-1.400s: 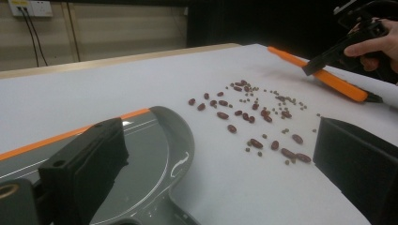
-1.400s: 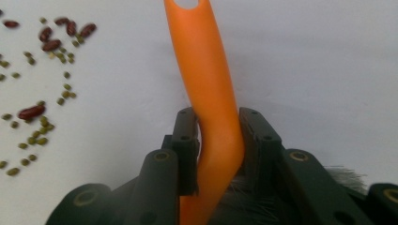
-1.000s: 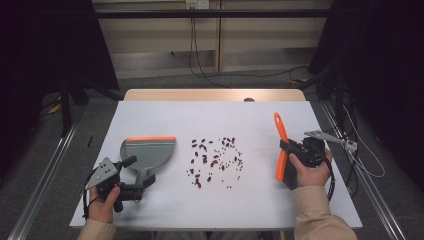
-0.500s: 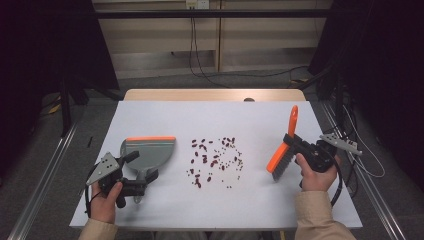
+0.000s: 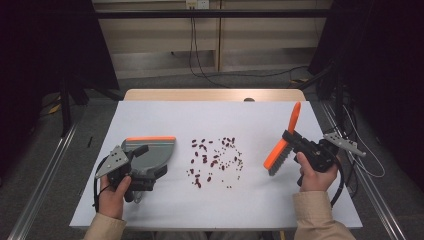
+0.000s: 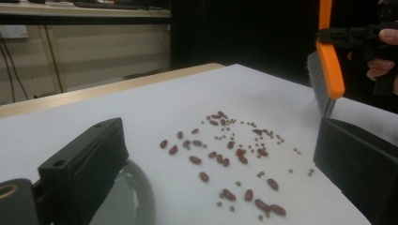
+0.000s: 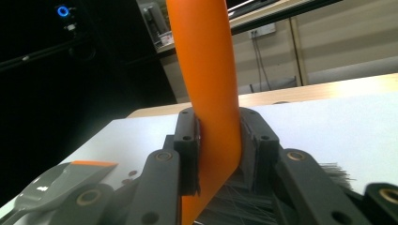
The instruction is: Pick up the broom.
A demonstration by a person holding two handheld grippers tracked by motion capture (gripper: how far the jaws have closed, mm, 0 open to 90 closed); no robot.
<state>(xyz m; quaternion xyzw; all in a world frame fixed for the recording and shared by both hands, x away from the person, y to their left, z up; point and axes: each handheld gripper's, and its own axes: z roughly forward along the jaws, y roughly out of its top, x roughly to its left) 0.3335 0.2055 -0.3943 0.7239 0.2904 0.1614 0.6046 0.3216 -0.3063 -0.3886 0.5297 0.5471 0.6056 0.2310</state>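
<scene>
Several dark red beans and small seeds lie scattered mid-table. A grey dustpan with an orange lip rests flat to their left. My left gripper stands open, its jaws wide apart either side of the dustpan's handle. My right gripper is shut on the handle of an orange brush. The brush hangs tilted above the table right of the beans, grey bristles down and handle pointing away.
The white table top ends in a wooden strip at the back. Metal rails run along the floor on both sides, with cables trailing at the right. Bare table lies in front of the beans.
The right gripper has lifted the brush and swung it from lying along the table to tilted, bristles low toward the beans. The left gripper has moved up to the dustpan's handle.
</scene>
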